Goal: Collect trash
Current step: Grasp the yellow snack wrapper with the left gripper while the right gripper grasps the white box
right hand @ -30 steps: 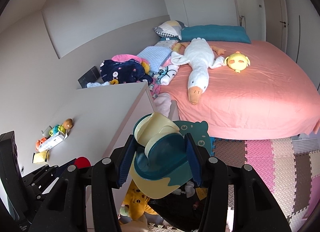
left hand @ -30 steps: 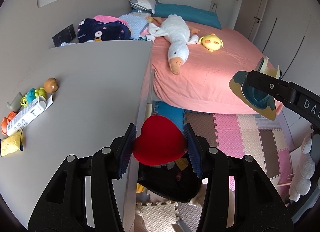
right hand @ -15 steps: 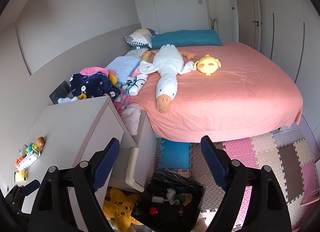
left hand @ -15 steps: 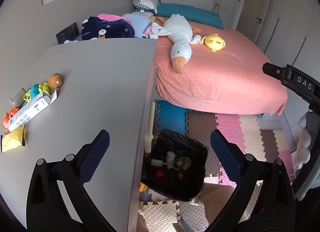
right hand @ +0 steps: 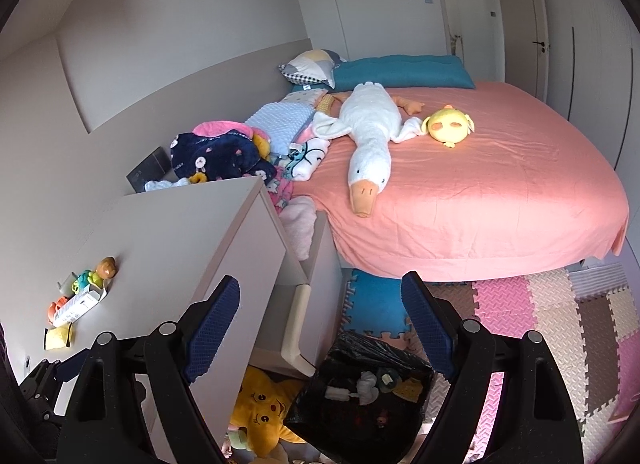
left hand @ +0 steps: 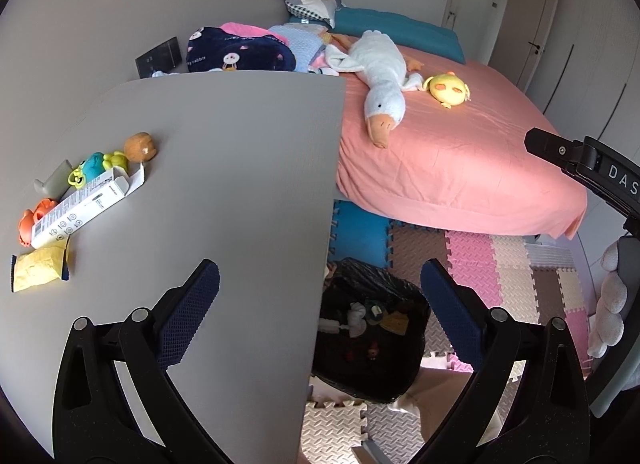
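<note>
We see the trash bin (left hand: pixel 368 340), lined with a black bag, low in the centre of the left wrist frame, standing on the foam floor mat (left hand: pixel 520 284) just beside the desk's edge; scraps of white, yellow and red litter lie inside it. In the right wrist frame the same bin (right hand: pixel 360 396) sits at the bottom centre, next to a yellow star plush (right hand: pixel 260 408) under the desk.

Our left gripper (left hand: pixel 320 312) has just been opening and now stands spread wide with nothing between its blue pads, one finger over the desk, the other over the bin. Our right gripper (right hand: pixel 320 324) has likewise just been opening; it too is released and empty, hanging above the bin.

On the grey desk (left hand: pixel 220 184), at the left of the frame, lie a white carton (left hand: pixel 86 206), a yellow wrapper (left hand: pixel 38 272) and several small toys (left hand: pixel 100 162). Beyond, in the upper right, the pink bed (left hand: pixel 460 152) carries a white goose plush (left hand: pixel 380 76) and a yellow chick plush (left hand: pixel 448 88).
</note>
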The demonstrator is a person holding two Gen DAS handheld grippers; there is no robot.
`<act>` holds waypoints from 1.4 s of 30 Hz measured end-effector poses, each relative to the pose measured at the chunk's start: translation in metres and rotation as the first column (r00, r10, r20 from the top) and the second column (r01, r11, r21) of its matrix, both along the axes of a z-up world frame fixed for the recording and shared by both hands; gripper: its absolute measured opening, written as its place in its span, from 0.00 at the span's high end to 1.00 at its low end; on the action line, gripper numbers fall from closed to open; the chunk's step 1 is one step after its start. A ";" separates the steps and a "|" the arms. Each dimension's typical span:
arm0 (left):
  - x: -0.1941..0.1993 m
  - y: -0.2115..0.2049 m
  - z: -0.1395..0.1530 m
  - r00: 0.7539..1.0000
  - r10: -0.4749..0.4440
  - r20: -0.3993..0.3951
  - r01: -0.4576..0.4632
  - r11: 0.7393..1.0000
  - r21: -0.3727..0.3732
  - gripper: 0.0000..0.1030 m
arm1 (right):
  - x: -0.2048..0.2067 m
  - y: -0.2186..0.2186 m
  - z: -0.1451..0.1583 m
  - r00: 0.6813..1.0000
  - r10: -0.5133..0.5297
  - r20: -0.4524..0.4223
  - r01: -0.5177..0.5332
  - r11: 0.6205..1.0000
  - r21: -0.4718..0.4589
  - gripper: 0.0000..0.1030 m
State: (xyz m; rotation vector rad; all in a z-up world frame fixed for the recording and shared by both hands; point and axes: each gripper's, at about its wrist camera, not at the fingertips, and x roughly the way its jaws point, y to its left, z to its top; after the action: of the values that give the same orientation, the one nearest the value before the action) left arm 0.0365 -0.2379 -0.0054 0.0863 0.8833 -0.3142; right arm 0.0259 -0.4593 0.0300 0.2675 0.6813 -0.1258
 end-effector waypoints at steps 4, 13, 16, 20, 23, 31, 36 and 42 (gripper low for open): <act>0.000 0.022 0.000 0.999 0.047 0.001 -0.047 0.999 -0.002 0.06 | 0.006 0.024 0.000 0.998 0.060 0.003 -0.060 0.998 -0.014 0.19; 0.002 0.072 0.001 0.983 0.183 -0.002 -0.183 0.983 0.005 0.06 | 0.021 0.074 -0.001 0.987 0.162 -0.005 -0.162 0.987 -0.023 0.19; 0.004 0.090 0.002 0.973 0.233 -0.005 -0.233 0.973 0.002 0.06 | 0.026 0.090 -0.002 0.981 0.194 -0.007 -0.194 0.981 -0.026 0.19; 0.007 0.115 0.002 0.950 0.312 -0.011 -0.312 0.950 -0.008 0.06 | 0.033 0.113 -0.004 0.969 0.249 -0.013 -0.249 0.968 -0.041 0.19; 0.010 0.134 0.000 0.927 0.375 -0.025 -0.376 0.927 -0.018 0.06 | 0.037 0.128 -0.006 0.959 0.282 -0.017 -0.283 0.958 -0.046 0.19; 0.022 0.180 -0.004 0.841 0.540 -0.036 -0.541 0.840 -0.030 0.06 | 0.049 0.160 -0.007 0.940 0.342 -0.001 -0.342 0.937 -0.067 0.19; 0.032 0.210 -0.007 0.767 0.637 -0.069 -0.641 0.766 -0.052 0.06 | 0.060 0.177 -0.008 0.927 0.375 -0.008 -0.375 0.924 -0.074 0.19; 0.044 0.235 -0.015 0.707 0.698 -0.114 -0.706 0.705 -0.068 0.06 | 0.078 0.194 -0.010 0.915 0.402 -0.011 -0.402 0.912 -0.076 0.19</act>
State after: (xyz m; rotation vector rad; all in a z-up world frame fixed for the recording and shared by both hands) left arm 0.0801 -0.0029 -0.0206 -0.3707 0.9132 0.3674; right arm 0.1036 -0.2656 0.0204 0.0490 0.7125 0.2442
